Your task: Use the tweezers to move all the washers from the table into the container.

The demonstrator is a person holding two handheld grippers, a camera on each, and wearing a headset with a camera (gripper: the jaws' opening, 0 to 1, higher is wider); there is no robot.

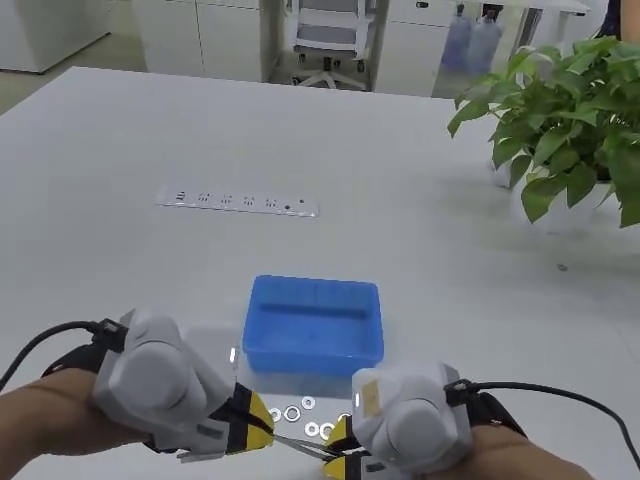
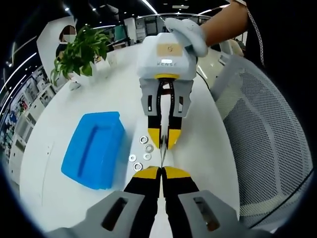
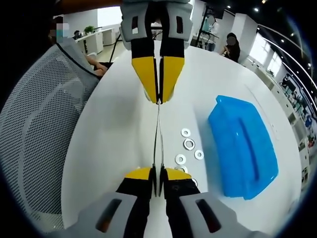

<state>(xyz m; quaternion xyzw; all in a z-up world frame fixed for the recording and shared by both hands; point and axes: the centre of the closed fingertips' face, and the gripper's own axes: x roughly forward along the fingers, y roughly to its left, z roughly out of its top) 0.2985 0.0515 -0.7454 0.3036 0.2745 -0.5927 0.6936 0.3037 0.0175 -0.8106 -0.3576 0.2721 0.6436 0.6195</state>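
Note:
Thin metal tweezers [image 1: 300,447] [image 2: 162,156] [image 3: 158,131] span the gap between my two grippers, which face each other tip to tip near the table's front edge. My left gripper [image 1: 262,425] [image 2: 162,171] is shut on one end. My right gripper [image 1: 338,440] [image 3: 157,172] is shut on the other end. Several small silver washers [image 1: 300,412] [image 2: 142,151] [image 3: 188,144] lie on the white table right beside the tweezers. Just beyond the washers stands the blue plastic container [image 1: 313,325] [image 2: 94,146] [image 3: 242,144], with no washer visible inside.
A white power strip [image 1: 238,202] lies further back on the table. A potted green plant [image 1: 570,120] stands at the far right. A mesh office chair [image 2: 262,134] [image 3: 39,134] is close behind the table's front edge, and another chair [image 1: 330,35] is beyond the far edge.

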